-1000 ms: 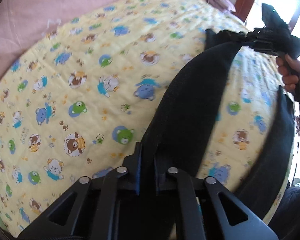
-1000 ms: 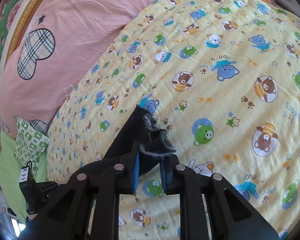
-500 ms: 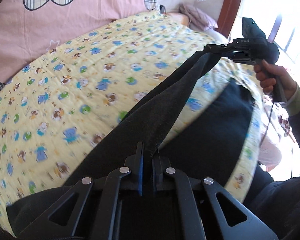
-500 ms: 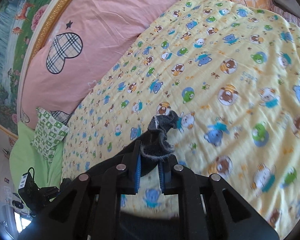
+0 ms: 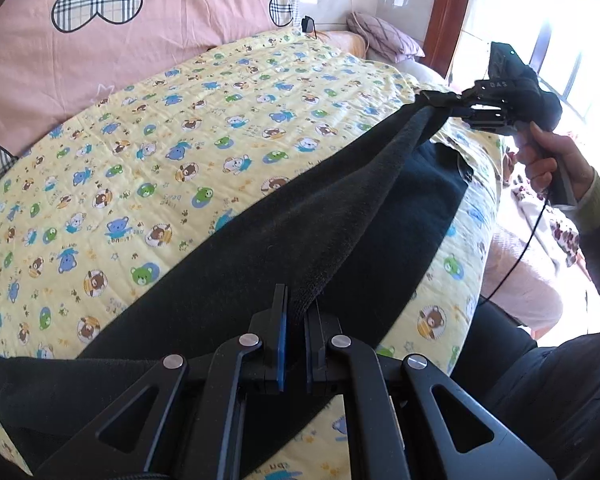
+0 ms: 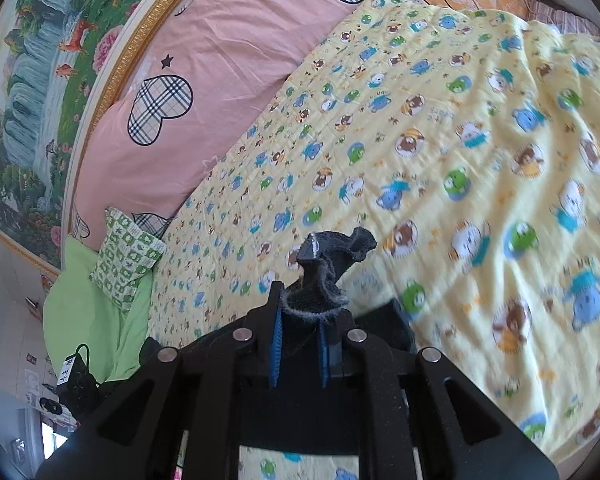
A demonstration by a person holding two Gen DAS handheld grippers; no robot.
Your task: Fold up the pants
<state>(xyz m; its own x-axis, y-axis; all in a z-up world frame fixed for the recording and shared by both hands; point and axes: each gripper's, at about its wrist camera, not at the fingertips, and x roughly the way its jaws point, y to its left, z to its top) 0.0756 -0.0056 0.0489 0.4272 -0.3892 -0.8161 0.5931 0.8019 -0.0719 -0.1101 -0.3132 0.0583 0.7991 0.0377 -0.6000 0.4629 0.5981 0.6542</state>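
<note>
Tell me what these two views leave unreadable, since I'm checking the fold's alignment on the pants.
- Left wrist view: the near part of the pants is hidden under the left gripper.
- Left wrist view: the grip point of the right gripper is too small and backlit by the window.
- Right wrist view: only a bunched tip of fabric shows; the gripper body hides the rest.
- Right wrist view: the quilt is motion-blurred.

Black pants [image 5: 339, 216] lay over a pale yellow quilt [image 5: 220, 112] printed with blue, green and brown cartoon bears; behind it was a pink pillow [image 6: 220, 80] with plaid hearts, a green-and-white patterned cushion [image 6: 126, 258], and black grippers with blue pads [image 6: 276, 344]
</note>
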